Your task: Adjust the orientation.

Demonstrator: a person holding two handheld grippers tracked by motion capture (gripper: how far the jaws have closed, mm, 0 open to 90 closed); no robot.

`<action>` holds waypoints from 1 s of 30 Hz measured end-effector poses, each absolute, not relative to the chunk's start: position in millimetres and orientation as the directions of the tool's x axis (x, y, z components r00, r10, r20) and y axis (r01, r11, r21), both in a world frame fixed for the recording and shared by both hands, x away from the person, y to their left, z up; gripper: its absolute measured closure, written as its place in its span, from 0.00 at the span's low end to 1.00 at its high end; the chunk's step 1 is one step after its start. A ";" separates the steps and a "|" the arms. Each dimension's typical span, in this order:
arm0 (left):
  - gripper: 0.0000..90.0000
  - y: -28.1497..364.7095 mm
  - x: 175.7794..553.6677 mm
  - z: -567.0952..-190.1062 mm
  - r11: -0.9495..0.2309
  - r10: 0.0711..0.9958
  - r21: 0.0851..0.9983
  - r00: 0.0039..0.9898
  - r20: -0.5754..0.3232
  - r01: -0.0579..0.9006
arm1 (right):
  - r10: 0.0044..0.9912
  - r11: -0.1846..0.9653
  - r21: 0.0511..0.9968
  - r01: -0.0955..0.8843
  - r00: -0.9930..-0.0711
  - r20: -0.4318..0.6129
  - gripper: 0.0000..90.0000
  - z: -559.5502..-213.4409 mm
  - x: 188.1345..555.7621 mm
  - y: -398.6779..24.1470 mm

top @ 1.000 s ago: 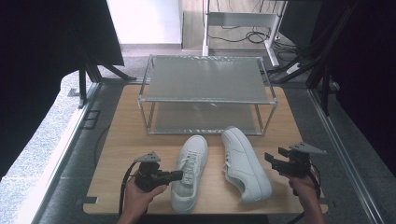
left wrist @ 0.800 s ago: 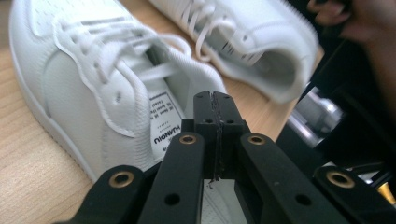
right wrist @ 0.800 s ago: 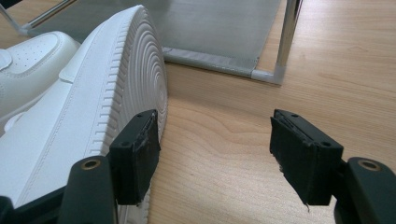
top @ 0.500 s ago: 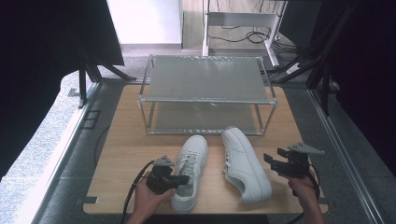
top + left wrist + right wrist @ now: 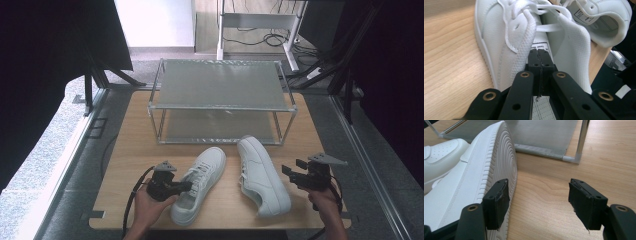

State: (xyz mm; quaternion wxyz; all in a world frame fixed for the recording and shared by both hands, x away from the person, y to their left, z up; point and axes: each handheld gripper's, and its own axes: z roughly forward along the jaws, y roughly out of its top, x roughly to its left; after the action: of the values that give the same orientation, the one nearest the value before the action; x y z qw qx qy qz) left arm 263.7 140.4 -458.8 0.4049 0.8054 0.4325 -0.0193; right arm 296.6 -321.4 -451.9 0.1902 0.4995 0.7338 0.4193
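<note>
Left shoe [image 5: 200,184], white with laces, lying on the wooden table [image 5: 125,150] in front of the wire shelf rack [image 5: 220,102], toe pointing up and to the right toward the rack's lower tier. Beside it and just apart, second white shoe [image 5: 261,175], tipped onto its side, ribbed sole turned toward the right gripper.

Left gripper [image 5: 186,186] at the heel end of the left shoe, tips reaching into the shoe's opening. Seen closer in the left gripper view: jaws pressed flat together, nothing visibly caught between the pads, tips [image 5: 539,58] sitting inside the collar just beside the mesh-lined tongue [image 5: 524,53], over the printed label on the insole. Laces loose and crossed above.

Right gripper [image 5: 291,172] held level off the right side of the second shoe, jaws spread wide. In the right gripper view, one finger [image 5: 497,200] right against the shoe's ribbed sole [image 5: 501,160], the other finger [image 5: 584,203] well apart over bare wood; nothing clamped between them.
</note>
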 end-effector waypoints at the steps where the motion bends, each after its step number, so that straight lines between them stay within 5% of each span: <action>1: 1.00 140.4 263.7 -458.8 -0.298 0.681 0.636 0.625 -0.381 0.712 | 0.893 0.149 0.805 0.574 -0.429 0.140 0.38 -451.9 296.6 -321.4; 6: 0.99 142.0 259.1 -456.0 -0.298 0.663 0.653 0.643 -0.383 0.696 | 0.892 0.146 0.809 0.570 -0.430 0.142 0.38 -449.9 296.4 -322.1; 17: 0.74 152.1 247.0 -423.4 -0.229 0.600 0.717 0.675 -0.429 0.658 | 0.885 0.137 0.825 0.548 -0.442 0.146 0.38 -445.3 294.3 -316.1; 21: 0.59 158.9 255.2 -406.6 -0.187 0.631 0.747 0.661 -0.406 0.638 | 0.896 0.137 0.840 0.525 -0.426 0.120 0.39 -439.5 288.8 -313.8; 30: 0.50 159.6 280.7 -394.2 -0.150 0.680 0.761 0.625 -0.384 0.631 | 0.905 0.162 0.858 0.488 -0.420 0.068 0.49 -415.8 272.4 -301.3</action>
State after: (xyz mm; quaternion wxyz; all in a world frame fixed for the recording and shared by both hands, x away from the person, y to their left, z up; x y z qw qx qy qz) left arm 280.7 159.6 -394.2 0.4879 0.7578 0.4324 0.0253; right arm 272.4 -301.3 -415.8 0.2408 0.4815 0.7232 0.4326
